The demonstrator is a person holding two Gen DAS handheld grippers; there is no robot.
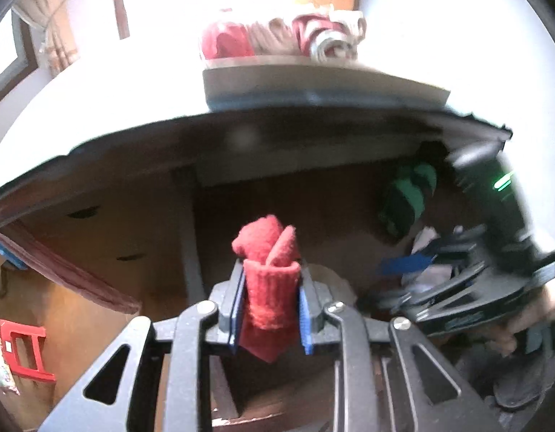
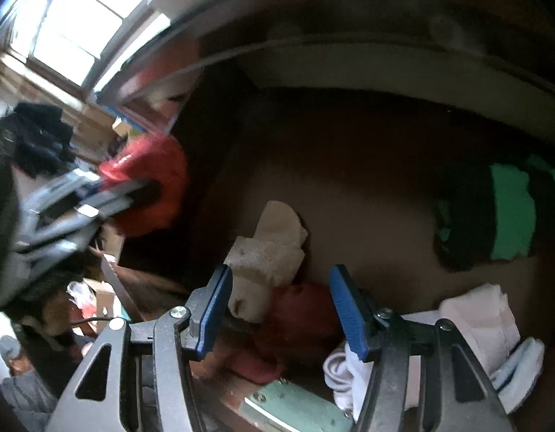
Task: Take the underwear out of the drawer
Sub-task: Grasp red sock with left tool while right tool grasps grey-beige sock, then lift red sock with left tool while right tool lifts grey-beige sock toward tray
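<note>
So, biggest thing first.
Drawer: dark brown wooden drawer (image 2: 367, 187), pulled out under a white tabletop (image 1: 97, 108).
Tray on top: flat grey tray (image 1: 313, 86) of rolled red and striped fabric, sitting on that tabletop.
Left gripper (image 1: 269, 300): blue pads clamped tight on a rolled red knit bundle (image 1: 266, 273), held up above the drawer.
Right gripper (image 2: 279, 309): jaws standing apart, nothing pinched, hovering over a cream knit roll (image 2: 266, 252) and a red cloth (image 2: 299, 316) in the drawer.
Green and black striped roll (image 2: 507, 216): against the drawer's back right.
White folded cloth (image 2: 482, 320): lower right corner.
</note>
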